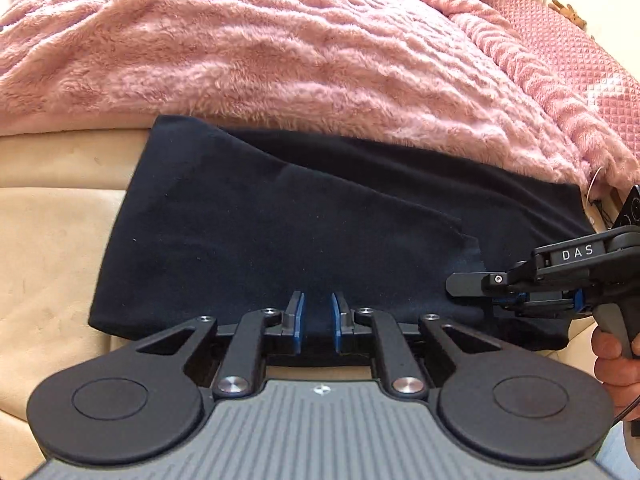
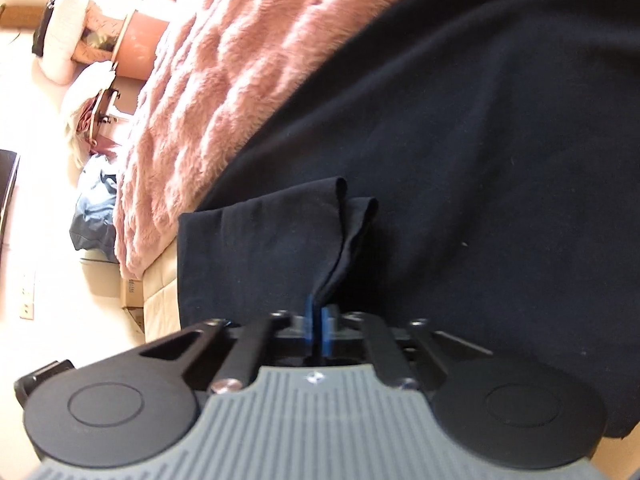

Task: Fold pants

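Dark navy pants (image 1: 280, 232) lie folded on a beige bed surface (image 1: 52, 240), below a pink fluffy blanket. My left gripper (image 1: 318, 314) is open, its blue pads straddling the near edge of the pants without pinching it. My right gripper (image 1: 492, 300) enters from the right at the pants' right edge. In the right wrist view my right gripper (image 2: 317, 322) is shut on a raised fold of the pants (image 2: 440, 160), and the cloth bunches up from its blue pads (image 2: 308, 320).
The pink fluffy blanket (image 1: 260, 52) covers the bed behind the pants. A pink quilted cushion (image 1: 572, 56) lies at the far right. In the right wrist view, bags, blue cloth (image 2: 96, 208) and a cardboard box (image 2: 132, 292) stand on the floor beside the bed.
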Demonstrator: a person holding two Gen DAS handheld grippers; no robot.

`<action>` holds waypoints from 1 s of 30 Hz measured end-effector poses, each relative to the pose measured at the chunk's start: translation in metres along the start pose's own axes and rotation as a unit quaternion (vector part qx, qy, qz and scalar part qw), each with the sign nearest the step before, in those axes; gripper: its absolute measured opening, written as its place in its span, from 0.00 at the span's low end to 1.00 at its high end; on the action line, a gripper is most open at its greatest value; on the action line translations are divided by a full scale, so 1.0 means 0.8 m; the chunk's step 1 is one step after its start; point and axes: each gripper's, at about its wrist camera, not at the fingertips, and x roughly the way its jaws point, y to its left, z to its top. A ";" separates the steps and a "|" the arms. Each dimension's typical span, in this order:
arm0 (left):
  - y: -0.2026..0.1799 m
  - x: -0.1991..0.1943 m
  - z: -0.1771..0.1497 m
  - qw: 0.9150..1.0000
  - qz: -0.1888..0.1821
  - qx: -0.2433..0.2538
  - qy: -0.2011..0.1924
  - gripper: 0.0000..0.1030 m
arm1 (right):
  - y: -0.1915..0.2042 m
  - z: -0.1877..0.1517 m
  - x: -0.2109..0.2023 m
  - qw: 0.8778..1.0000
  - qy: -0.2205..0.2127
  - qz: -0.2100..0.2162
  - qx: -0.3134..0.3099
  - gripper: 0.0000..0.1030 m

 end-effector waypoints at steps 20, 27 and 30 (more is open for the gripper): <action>0.014 -0.113 0.005 0.991 0.044 -0.046 -0.117 0.14 | 0.255 0.063 -0.286 0.938 -0.135 -0.014 -0.319 0.00; -0.041 -0.067 0.019 0.995 0.021 -0.013 -0.092 0.14 | 0.179 0.121 -0.413 0.933 -0.158 -0.092 -0.309 0.00; -0.068 -0.038 0.029 0.997 0.014 0.008 -0.074 0.14 | 0.123 0.145 -0.446 0.940 -0.148 -0.109 -0.289 0.00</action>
